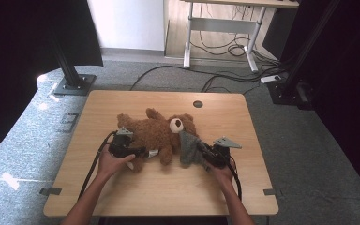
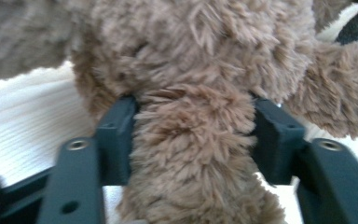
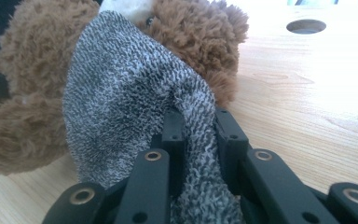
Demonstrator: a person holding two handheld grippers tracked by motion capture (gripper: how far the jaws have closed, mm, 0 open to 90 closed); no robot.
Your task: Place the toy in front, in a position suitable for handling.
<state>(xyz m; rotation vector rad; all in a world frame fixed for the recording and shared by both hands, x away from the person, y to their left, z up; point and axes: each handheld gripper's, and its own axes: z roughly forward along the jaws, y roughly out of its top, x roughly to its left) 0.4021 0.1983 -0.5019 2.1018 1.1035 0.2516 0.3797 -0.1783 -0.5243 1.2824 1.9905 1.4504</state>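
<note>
A brown teddy bear (image 1: 155, 132) lies on its back in the middle of the wooden table (image 1: 168, 187), head toward the right. My left gripper (image 1: 139, 152) is at the bear's lower end, and in the left gripper view its jaws flank one furry leg (image 2: 191, 154). The fur brushes both pads (image 2: 119, 135) without looking squeezed, so the left gripper (image 2: 193, 135) is open. A grey knitted cloth (image 1: 187, 147) lies against the bear's head. My right gripper (image 3: 198, 126) is shut on a fold of that cloth (image 3: 121, 93), with the bear's head (image 3: 200, 32) just behind it.
A round cable hole (image 1: 197, 104) sits near the table's far edge. Black stand posts rise from the floor at far left (image 1: 72, 79) and far right (image 1: 290, 89). Cables trail over the carpet behind the table, under a white-legged desk (image 1: 220, 28).
</note>
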